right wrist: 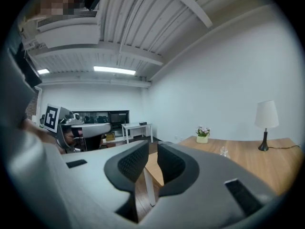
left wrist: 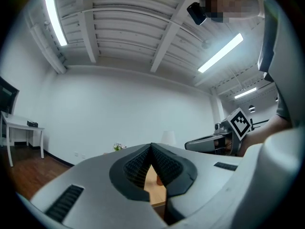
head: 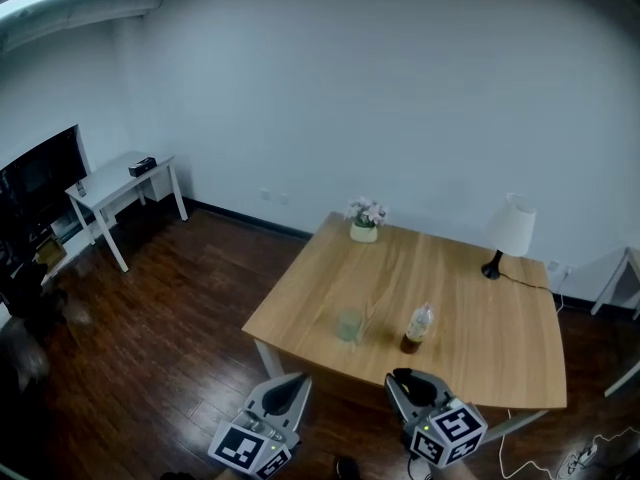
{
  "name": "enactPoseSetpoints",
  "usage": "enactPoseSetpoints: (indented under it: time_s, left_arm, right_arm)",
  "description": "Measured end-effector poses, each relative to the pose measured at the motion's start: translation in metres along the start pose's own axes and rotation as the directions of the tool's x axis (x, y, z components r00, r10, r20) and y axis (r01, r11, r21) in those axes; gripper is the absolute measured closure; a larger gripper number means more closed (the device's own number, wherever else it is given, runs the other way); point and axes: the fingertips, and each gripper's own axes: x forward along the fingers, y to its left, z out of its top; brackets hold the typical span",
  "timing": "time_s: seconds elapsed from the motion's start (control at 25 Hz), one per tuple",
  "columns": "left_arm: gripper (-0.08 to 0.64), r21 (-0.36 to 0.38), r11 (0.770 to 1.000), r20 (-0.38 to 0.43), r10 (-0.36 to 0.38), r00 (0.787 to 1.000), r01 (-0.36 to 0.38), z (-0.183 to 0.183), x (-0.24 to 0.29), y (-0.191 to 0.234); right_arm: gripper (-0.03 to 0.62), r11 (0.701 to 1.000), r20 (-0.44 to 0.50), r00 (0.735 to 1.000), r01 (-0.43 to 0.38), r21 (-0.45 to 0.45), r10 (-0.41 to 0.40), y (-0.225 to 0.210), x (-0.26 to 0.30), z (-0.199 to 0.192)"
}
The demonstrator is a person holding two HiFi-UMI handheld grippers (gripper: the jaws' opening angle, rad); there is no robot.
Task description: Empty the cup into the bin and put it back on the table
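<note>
Grippers hang just off the near edge of the table (head: 470, 308), both empty: left gripper (head: 290, 382) pressed together, right gripper (head: 404, 377) a little apart. Clear cup (head: 349, 325) stands near that edge; a careless reach could knock over the bottle (head: 418, 328) beside it.

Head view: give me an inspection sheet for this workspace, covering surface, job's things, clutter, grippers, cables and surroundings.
Surface: light wooden table.
Job's things: clear cup upright on the table; bin: nothing seen.
Clutter: clear bottle, brown at its base, beside the cup; potted flowers; white-shaded lamp.
Grippers: left gripper shut, empty; right gripper slightly open, empty.
Cables: black lamp cord on the table; loose wires on the floor.
Surroundings: white side table, dark screen, white wall.
</note>
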Motion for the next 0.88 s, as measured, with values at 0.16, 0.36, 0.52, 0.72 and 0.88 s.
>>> enactPoseSetpoints:
  time_s: [0.16, 0.36, 0.52, 0.72, 0.88]
  left_arm:
    - [0.569, -0.011, 0.998, -0.007, 0.054, 0.998, -0.054, -0.009, 0.028, 0.027]
    - [0.569, 0.025, 0.998, -0.006, 0.06, 0.998, -0.06, -0.013, 0.072, 0.041]
    - [0.569, 0.055, 0.995, -0.012, 0.089, 0.996, -0.088, -0.014, 0.099, 0.053]
    - [0.569, 0.067, 0.991, -0.029, 0.121, 0.992, -0.119, -0.021, 0.111, 0.07]
    - [0.569, 0.058, 0.988, -0.044, 0.146, 0.988, -0.143, -0.028, 0.115, 0.089]
  right_arm:
    - [0.531, 0.998, -0.013, 0.998, -0.054, -0.012, 0.054, -0.02, 0.035, -0.003]
    - [0.464, 0.993, -0.033, 0.992, -0.121, -0.004, 0.121, -0.05, 0.072, -0.008]
    - [0.453, 0.987, -0.044, 0.986, -0.162, -0.001, 0.162, -0.071, 0.096, -0.011]
    - [0.359, 0.983, -0.084, 0.98, -0.181, 0.004, 0.181, -0.084, 0.127, -0.021]
    - [0.346, 0.984, -0.126, 0.976, -0.18, -0.002, 0.179, -0.088, 0.147, -0.027]
